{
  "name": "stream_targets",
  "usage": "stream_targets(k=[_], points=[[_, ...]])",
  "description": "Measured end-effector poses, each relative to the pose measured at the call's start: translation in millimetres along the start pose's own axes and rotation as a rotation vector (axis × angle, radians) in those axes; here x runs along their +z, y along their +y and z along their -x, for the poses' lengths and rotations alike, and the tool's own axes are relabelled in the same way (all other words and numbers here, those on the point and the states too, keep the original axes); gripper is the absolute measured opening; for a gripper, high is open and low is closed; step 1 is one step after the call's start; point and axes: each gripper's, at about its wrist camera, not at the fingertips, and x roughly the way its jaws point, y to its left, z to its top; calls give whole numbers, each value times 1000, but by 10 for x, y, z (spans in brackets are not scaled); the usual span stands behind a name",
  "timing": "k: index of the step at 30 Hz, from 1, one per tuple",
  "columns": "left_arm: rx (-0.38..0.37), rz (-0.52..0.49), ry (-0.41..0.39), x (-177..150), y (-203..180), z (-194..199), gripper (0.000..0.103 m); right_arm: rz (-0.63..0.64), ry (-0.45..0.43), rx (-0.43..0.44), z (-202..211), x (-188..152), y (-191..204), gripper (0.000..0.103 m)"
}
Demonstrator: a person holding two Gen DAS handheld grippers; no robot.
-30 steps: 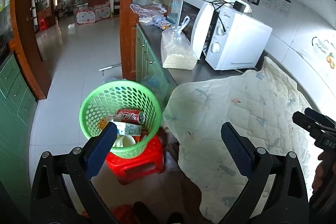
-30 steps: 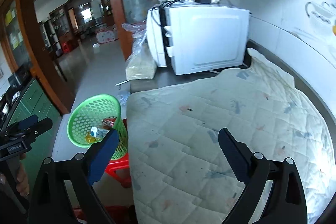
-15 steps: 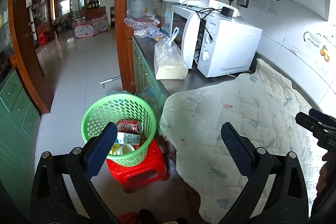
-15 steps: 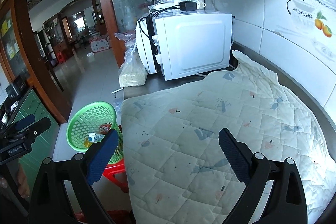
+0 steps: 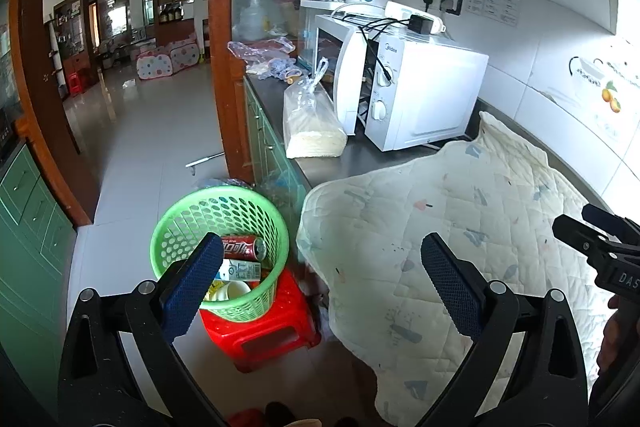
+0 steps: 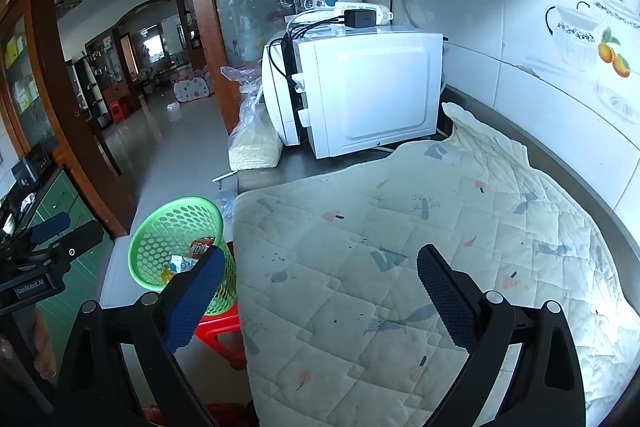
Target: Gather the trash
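**Both grippers empty above the counter edge; trash sits in the green basket**

Nearest the left wrist camera, the left gripper [image 5: 322, 279] has its jaws spread wide with nothing between them, its left blue pad [image 5: 192, 287] overlapping the near rim of the green basket [image 5: 180, 223]. The right gripper [image 6: 318, 285] hangs just as wide and empty over the quilted mat [image 6: 420, 247], which covers the counter and drapes over its front edge.

The basket stands upright on a red plastic stool [image 5: 276, 327] on the floor, just beside the counter's cabinet front and below the mat's hanging edge. Its mouth faces up and is unobstructed. Inside, a red soda can [image 5: 243, 247] lies on its side, long axis running left to right across the basket, its silver end pointing right toward the counter. Just below it a small white carton [image 5: 240, 270] also lies flat, long axis left to right, and a white cup [image 5: 234, 291] rests beneath with its opening up.

The mat's surface is bare of objects. Beyond its far edge, a bare strip of dark counter leads to a clear bag of pale grain [image 5: 310, 125], standing upright against a white microwave [image 5: 424, 95], whose door hangs ajar. Left of the counter, open tiled floor [image 5: 152, 131] stretches through the doorway into the far room.
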Motion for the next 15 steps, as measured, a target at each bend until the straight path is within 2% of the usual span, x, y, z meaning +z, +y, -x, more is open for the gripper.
stream_targets(k=[15], points=[[-5, -1, 2, -1, -23, 4, 98, -2, -6, 0, 16, 4, -16, 94]])
